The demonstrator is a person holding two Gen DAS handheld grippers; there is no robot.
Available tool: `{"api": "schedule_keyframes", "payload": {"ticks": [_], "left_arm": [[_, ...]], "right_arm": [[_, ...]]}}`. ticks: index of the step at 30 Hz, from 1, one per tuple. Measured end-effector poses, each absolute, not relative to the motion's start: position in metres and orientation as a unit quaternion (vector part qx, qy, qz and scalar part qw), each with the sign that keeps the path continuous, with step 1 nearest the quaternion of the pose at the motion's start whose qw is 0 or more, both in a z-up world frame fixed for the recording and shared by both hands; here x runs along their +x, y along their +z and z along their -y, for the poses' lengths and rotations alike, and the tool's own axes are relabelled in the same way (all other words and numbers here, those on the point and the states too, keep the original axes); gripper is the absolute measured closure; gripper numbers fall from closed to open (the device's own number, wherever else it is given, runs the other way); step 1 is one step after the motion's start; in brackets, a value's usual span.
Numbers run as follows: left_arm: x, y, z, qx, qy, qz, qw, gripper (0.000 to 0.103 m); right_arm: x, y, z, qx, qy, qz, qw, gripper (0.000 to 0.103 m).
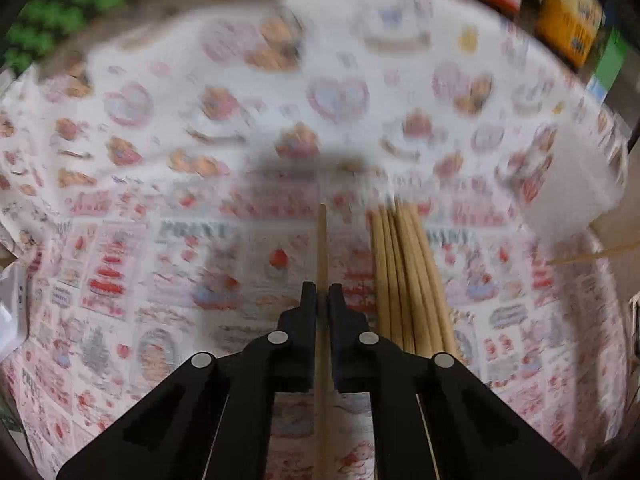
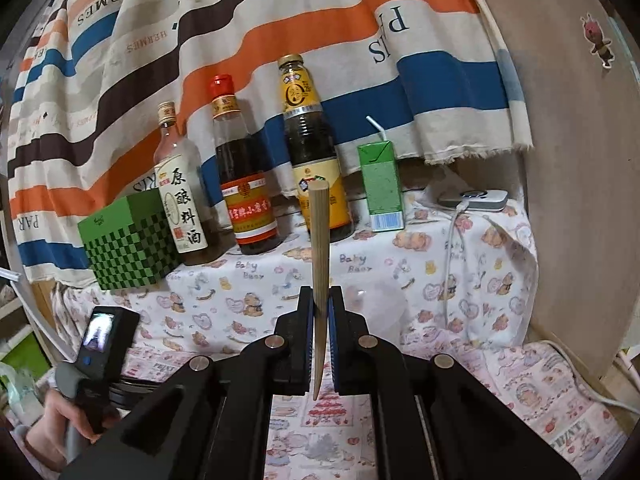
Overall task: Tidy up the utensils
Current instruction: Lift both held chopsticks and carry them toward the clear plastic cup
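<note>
Left gripper [image 1: 322, 300]: narrow, pinching a single chopstick [image 1: 322, 248] over the patterned tablecloth [image 1: 120, 184], angled steeply down. Just beside it, a bundle of chopsticks [image 1: 404, 280], parallel, apart from the held one; bundle's support not discernible. Another stick [image 1: 592, 254] near the cloth's right edge.

Right gripper [image 2: 320, 304]: narrow, clamped on a tapered chopstick [image 2: 319, 240], square butt up, thin tip down between the pads. Along the table's back edge: three sauce bottles [image 2: 248, 184], a checkered green box [image 2: 128, 240], a juice carton [image 2: 382, 184].

Handling, judged: light, stiff, smooth wood; prone to pivoting or sliding in a two-point pinch. Best hold near mid-length, across the flat faces of the thicker half.
</note>
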State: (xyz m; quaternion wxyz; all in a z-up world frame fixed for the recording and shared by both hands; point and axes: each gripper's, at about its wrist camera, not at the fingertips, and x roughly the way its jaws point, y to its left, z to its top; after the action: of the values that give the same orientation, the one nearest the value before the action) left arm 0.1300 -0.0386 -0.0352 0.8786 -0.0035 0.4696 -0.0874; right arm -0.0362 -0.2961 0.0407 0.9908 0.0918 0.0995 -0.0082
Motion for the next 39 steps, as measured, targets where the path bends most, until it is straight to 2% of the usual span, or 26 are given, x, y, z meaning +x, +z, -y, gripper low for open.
{"api": "schedule_keyframes", "payload": {"ticks": [7, 16, 21, 27, 33, 37, 39], "left_arm": [[0.085, 0.058, 0.001, -0.077, -0.125, -0.286, 0.947, 0.098], [0.040, 0.102, 0.005, -0.080, -0.133, -0.160, 0.975, 0.099], [0.023, 0.141, 0.031, -0.103, -0.191, -0.141, 0.966, 0.099], [0.013, 0.184, 0.083, -0.083, -0.210, -0.082, 0.971, 0.099], [0.046, 0.186, 0.144, -0.044, -0.215, -0.090, 0.972, 0.098], [0.063, 0.179, 0.152, -0.093, -0.216, -0.089, 0.968, 0.099], [0.073, 0.177, 0.159, -0.111, -0.222, -0.100, 0.964, 0.098]], "right_arm": [[-0.043, 0.045, 0.296, 0.095, 0.002, -0.083, 0.992, 0.095], [-0.050, 0.050, 0.301, 0.101, 0.004, -0.057, 0.993, 0.095], [-0.085, 0.066, 0.325, 0.155, -0.056, 0.040, 0.985, 0.095], [-0.082, 0.104, 0.341, 0.182, -0.033, 0.066, 0.981, 0.095], [-0.052, 0.089, 0.350, 0.183, -0.039, 0.046, 0.981, 0.095], [-0.035, 0.071, 0.358, 0.170, -0.062, 0.024, 0.983, 0.095], [-0.028, 0.066, 0.369, 0.204, -0.039, 0.005, 0.978, 0.095]]}}
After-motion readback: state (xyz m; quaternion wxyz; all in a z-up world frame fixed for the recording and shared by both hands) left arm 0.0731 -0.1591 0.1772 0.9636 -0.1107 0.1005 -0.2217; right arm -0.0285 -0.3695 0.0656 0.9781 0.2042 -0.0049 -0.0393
